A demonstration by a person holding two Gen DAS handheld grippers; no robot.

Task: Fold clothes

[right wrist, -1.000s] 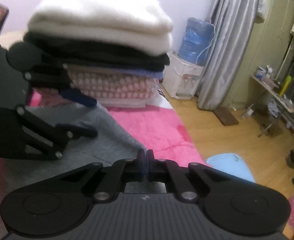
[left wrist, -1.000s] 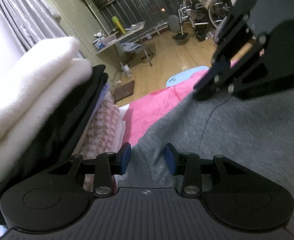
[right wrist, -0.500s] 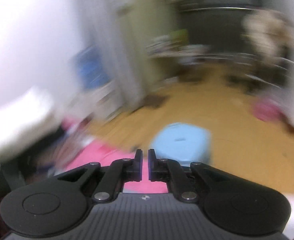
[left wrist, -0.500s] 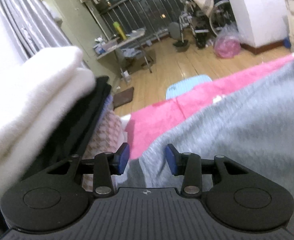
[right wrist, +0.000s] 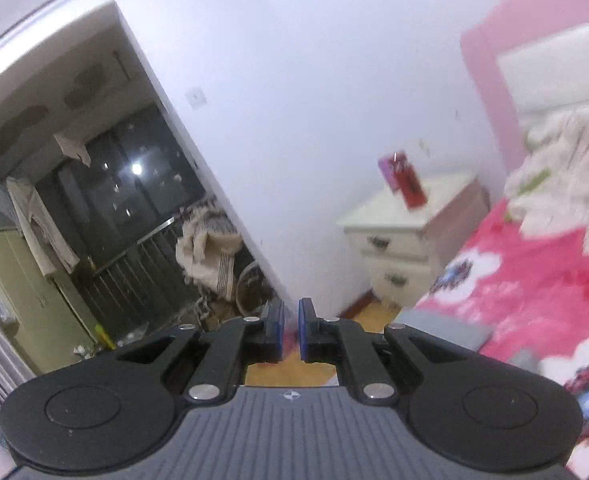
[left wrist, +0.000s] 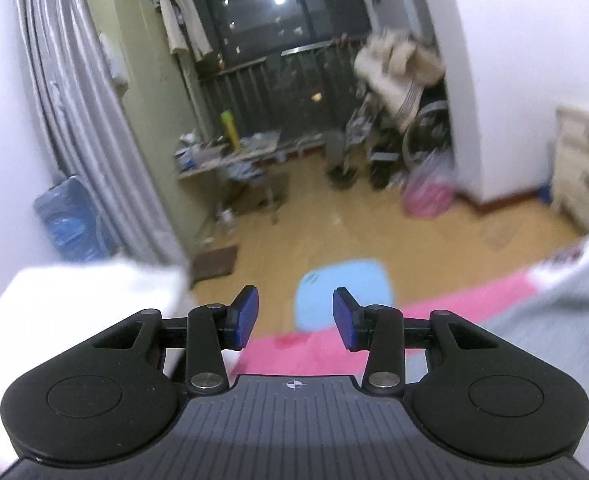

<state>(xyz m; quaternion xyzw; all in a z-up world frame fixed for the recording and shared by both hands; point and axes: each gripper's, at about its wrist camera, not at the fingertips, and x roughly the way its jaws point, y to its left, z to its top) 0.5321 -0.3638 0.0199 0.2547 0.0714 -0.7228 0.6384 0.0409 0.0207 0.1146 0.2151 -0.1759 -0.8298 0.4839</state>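
In the left wrist view my left gripper (left wrist: 295, 318) hangs open in the air with nothing between its blue pads. A white folded garment (left wrist: 82, 300), the top of a pile, lies at its lower left. A grey garment (left wrist: 550, 320) spreads on the pink bedcover (left wrist: 314, 352) at the lower right. In the right wrist view my right gripper (right wrist: 290, 330) is raised and rolled, pointing at a white wall. Its jaws are opening, a narrow gap between the pads, nothing in it. A heap of pale crumpled clothes (right wrist: 562, 168) lies far right on the bed.
A light blue mat (left wrist: 344, 294) lies on the wooden floor beyond the bed edge. A cluttered low table (left wrist: 230, 156), a wheelchair (left wrist: 414, 136) and a pink bag (left wrist: 428, 196) stand near the dark window. A white nightstand (right wrist: 410, 236) stands beside the bed.
My left gripper rose from the grey garment and now looks over the pile's top. My right gripper swung fast away from the pile, rolled hard, and its pads parted slightly.
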